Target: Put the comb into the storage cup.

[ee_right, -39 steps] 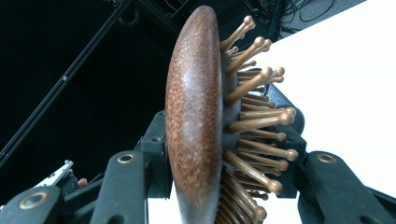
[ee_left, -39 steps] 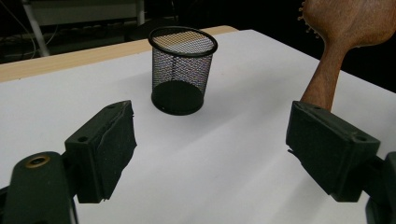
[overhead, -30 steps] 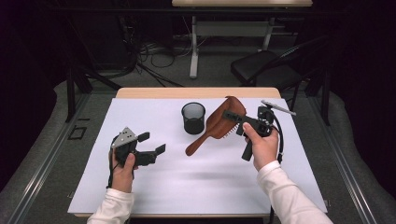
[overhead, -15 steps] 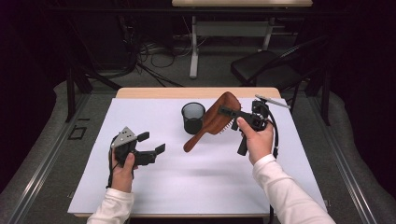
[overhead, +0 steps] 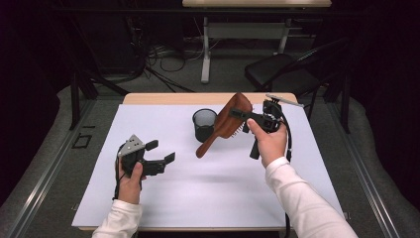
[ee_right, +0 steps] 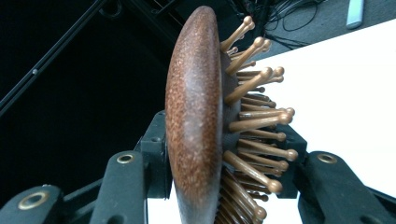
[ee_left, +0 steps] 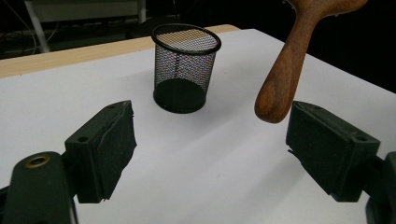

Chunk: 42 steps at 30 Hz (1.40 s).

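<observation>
My right gripper point(overhead: 241, 119) is shut on the head of a brown wooden hairbrush point(overhead: 225, 124), held in the air with the handle slanting down toward the table's middle. Up close, the brush head point(ee_right: 196, 121) sits edge-on between the jaws, its wooden pins pointing right. A black mesh cup point(overhead: 204, 124) stands upright just left of the brush; it also appears ahead of my left gripper point(ee_left: 210, 154), with the brush handle point(ee_left: 289, 70) hanging to its right. At the table's left, my left gripper point(overhead: 161, 152) rests open with nothing between its pads.
A white sheet point(overhead: 208, 198) covers most of the wooden table point(overhead: 168, 98). Beyond the far edge lie dark floor, cables, a black chair point(overhead: 282, 74) and another table's legs.
My right gripper has lifted the hairbrush and carried it left, toward the mesh cup; the handle now points lower near the cup. The left gripper has stayed where it was.
</observation>
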Tool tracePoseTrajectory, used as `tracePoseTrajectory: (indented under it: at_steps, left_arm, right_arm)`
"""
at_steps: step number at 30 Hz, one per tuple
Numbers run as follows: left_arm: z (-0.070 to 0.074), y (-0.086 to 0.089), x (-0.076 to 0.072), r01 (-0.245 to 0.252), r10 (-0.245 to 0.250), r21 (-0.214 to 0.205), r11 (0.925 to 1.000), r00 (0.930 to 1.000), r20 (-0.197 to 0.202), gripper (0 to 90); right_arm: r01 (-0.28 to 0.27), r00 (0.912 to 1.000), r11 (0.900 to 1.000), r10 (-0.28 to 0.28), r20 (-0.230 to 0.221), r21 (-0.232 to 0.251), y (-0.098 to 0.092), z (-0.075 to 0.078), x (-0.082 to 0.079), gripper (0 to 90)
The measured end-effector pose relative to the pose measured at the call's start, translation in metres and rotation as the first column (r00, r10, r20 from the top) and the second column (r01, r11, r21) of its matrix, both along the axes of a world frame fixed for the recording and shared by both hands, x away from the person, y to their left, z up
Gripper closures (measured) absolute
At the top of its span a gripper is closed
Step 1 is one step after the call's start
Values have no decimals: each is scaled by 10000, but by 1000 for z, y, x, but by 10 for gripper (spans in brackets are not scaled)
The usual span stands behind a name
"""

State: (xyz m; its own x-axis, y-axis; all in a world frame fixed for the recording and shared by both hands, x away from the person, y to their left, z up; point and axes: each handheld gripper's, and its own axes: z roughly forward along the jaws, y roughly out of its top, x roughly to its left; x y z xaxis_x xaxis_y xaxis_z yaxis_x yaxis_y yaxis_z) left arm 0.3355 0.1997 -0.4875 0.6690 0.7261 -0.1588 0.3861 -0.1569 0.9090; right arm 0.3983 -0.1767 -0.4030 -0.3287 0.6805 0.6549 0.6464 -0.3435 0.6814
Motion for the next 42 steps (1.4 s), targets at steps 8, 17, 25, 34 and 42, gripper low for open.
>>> tracePoseTrajectory:
  at_steps: [8,17,25,34,42]
  left_arm:
    - [0,0,0,-22,22,15,10000,10000,-5,158]
    - [0,1,1,-24,24,-34,10000,10000,-19,158]
    - [-1,2,2,-63,62,-41,10000,10000,-38,158]
    - [-1,2,2,-78,78,-91,9999,10000,-42,158]
    - [-1,2,2,-79,78,-76,9999,10000,-53,158]
  right_arm:
    - [287,9996,9990,-287,-5,-336,5,6,13,512]
    - [674,9977,9964,-670,105,-517,7,17,27,512]
    - [1099,9937,9922,-1084,285,-594,9,28,37,512]
    - [1663,9856,9842,-1640,409,-604,8,31,47,512]
    - [2235,9739,9730,-2206,528,-573,9,28,53,511]
